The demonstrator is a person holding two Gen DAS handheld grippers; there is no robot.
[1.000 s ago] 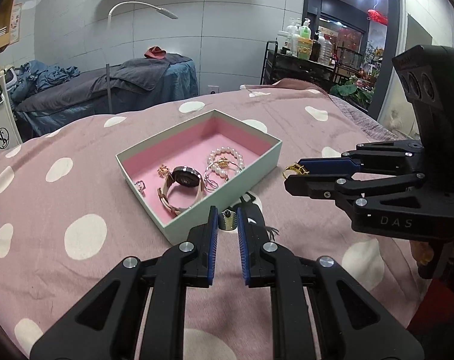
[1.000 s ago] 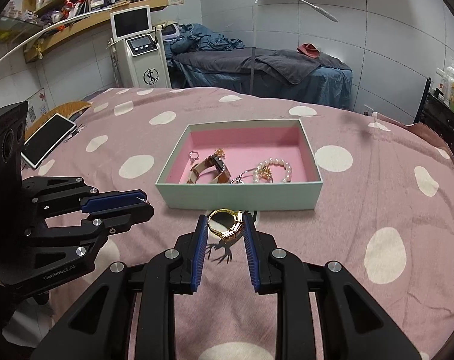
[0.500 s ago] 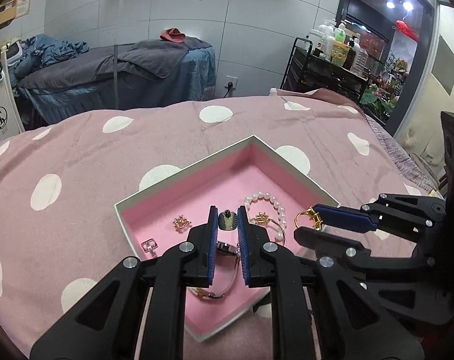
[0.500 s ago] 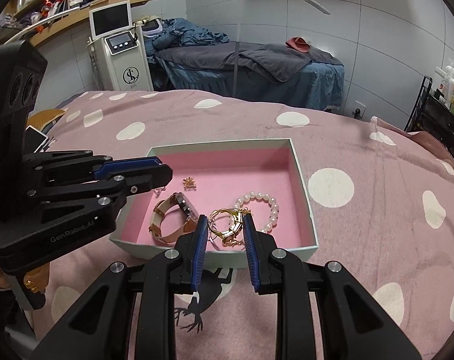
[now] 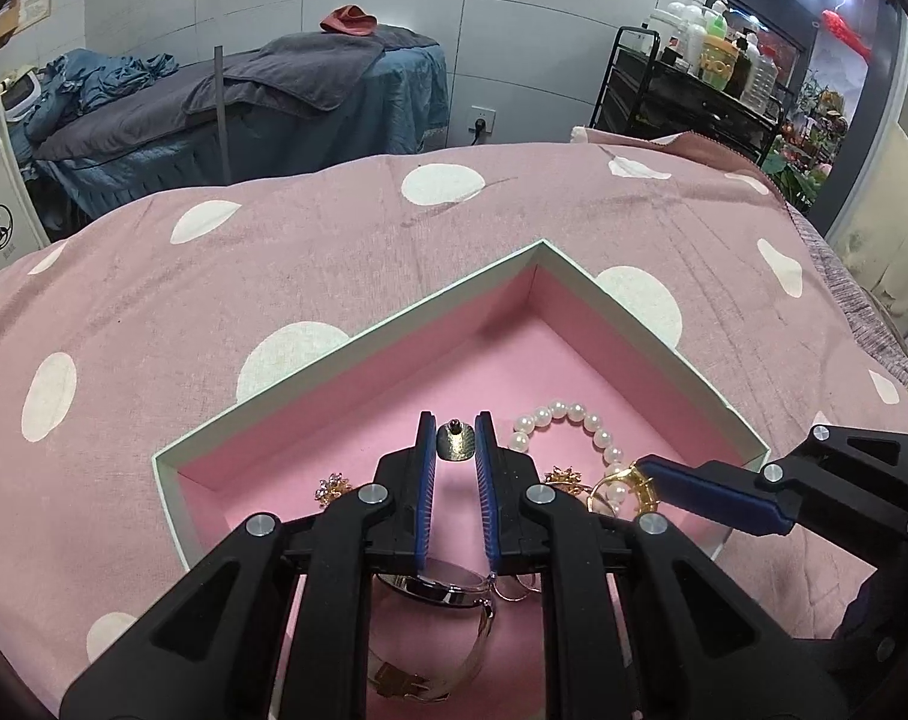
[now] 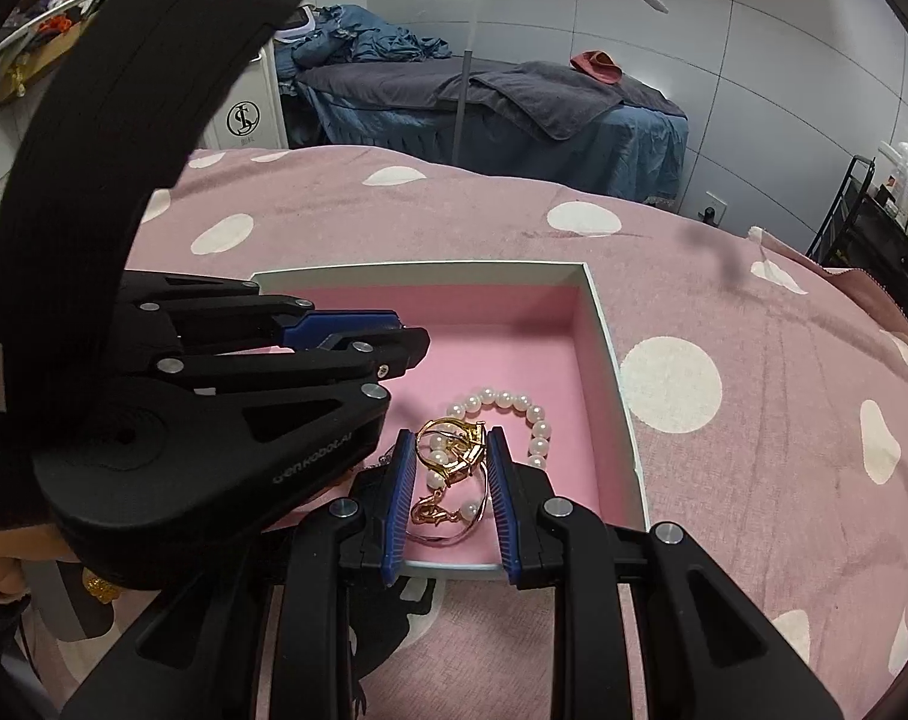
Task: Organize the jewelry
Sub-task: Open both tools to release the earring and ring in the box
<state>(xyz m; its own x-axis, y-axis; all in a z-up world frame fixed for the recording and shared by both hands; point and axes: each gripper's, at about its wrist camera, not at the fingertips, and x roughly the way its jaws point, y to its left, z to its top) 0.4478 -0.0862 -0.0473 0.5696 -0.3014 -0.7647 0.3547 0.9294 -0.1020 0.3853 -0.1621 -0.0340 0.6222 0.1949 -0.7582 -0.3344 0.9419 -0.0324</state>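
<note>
Pink polka-dot cover (image 5: 225, 276) on a bed, open box (image 5: 634, 324) with a pink lining on it. Left gripper (image 5: 455, 443) is over the box, jaws nearly closed on a small silver ring (image 5: 455, 443). Right gripper (image 6: 450, 459) is also over the box, jaws pinching a gold ring (image 6: 454, 444). Inside the box: pearl bracelet (image 5: 565, 411), watch (image 5: 447, 588), gold earrings (image 5: 332, 487). Massage bed (image 5: 309, 96) by the back wall.

Both grippers are black plastic with silver screws. The left gripper (image 5: 455, 429) and the right gripper (image 6: 450, 441) carry ribbed blue pads. White lettering marks the left gripper's body.
</note>
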